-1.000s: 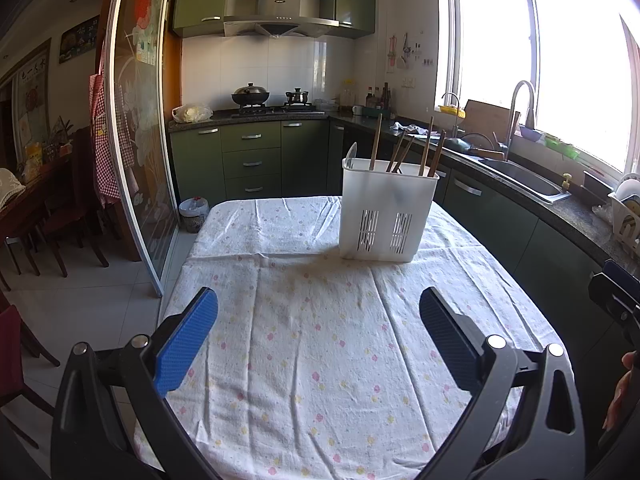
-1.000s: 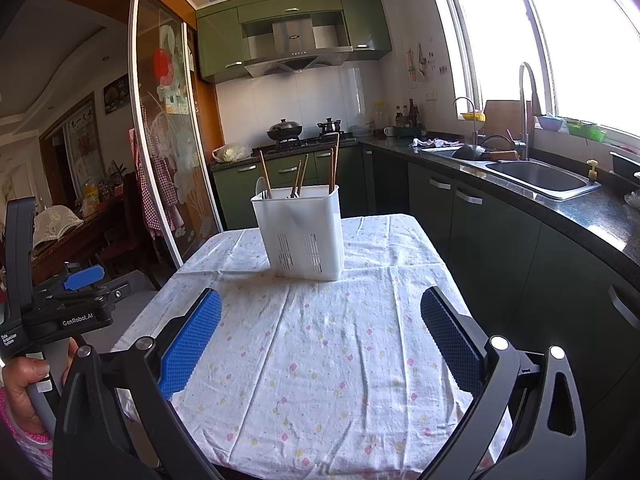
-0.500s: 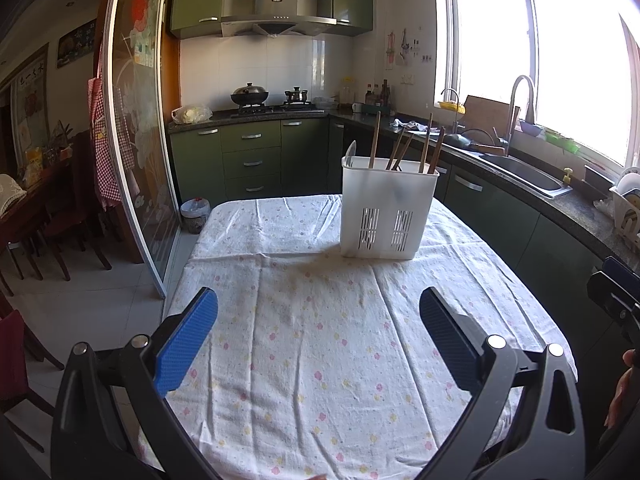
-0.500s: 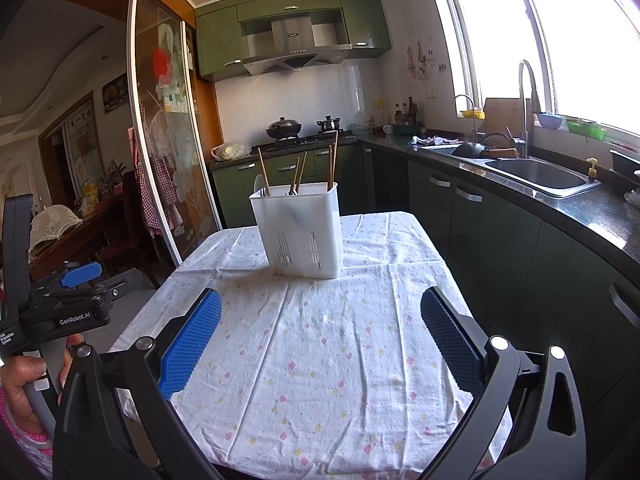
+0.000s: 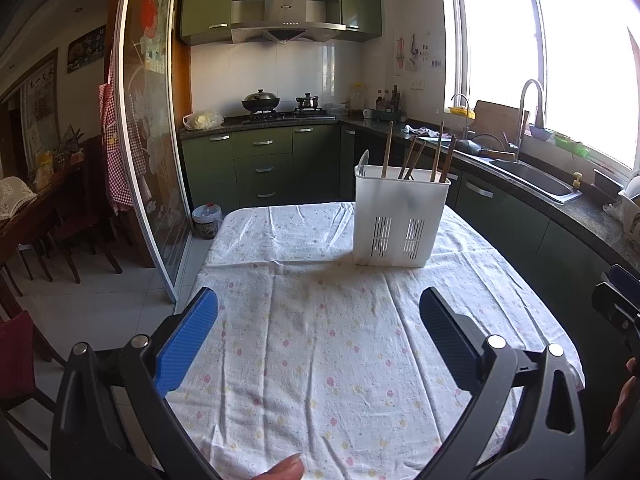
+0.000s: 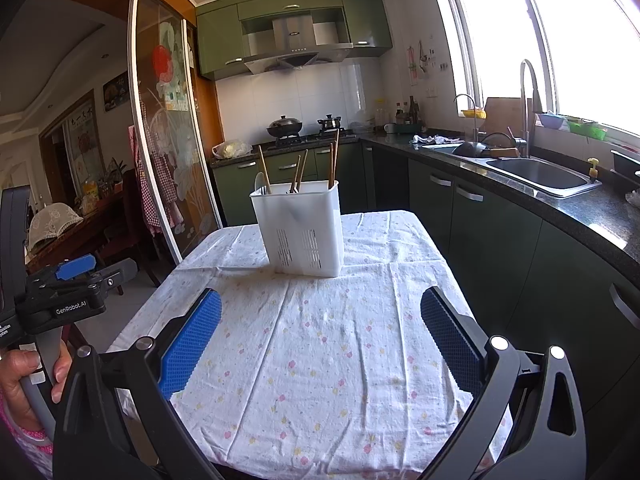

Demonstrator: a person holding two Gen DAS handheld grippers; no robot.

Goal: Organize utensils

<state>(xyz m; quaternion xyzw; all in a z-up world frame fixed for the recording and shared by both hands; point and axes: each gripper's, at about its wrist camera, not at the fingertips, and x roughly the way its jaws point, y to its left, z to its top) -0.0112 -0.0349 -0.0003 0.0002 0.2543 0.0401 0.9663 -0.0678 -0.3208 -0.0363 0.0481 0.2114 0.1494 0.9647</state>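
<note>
A white plastic utensil holder (image 5: 399,222) (image 6: 301,229) stands upright at the far end of the table, with several brown chopsticks (image 5: 412,157) (image 6: 333,160) and a white spoon handle (image 5: 363,160) sticking out of it. My left gripper (image 5: 318,316) hovers open over the near part of the tablecloth, nothing between its blue pads. My right gripper (image 6: 320,318) is likewise open and empty, well short of the holder. The left gripper's body (image 6: 60,304), held by a hand (image 6: 24,384), shows at the left of the right wrist view.
The table wears a white flowered cloth (image 5: 320,340) (image 6: 320,360). Green cabinets and a dark counter with a sink (image 6: 536,172) run along the right. A glass sliding door (image 5: 152,140) and dining chairs (image 5: 80,216) stand to the left. A fingertip (image 5: 286,468) shows at the bottom edge.
Both views have shifted slightly; the holder sits a little higher and farther in frame. Both grippers stay open and empty.
</note>
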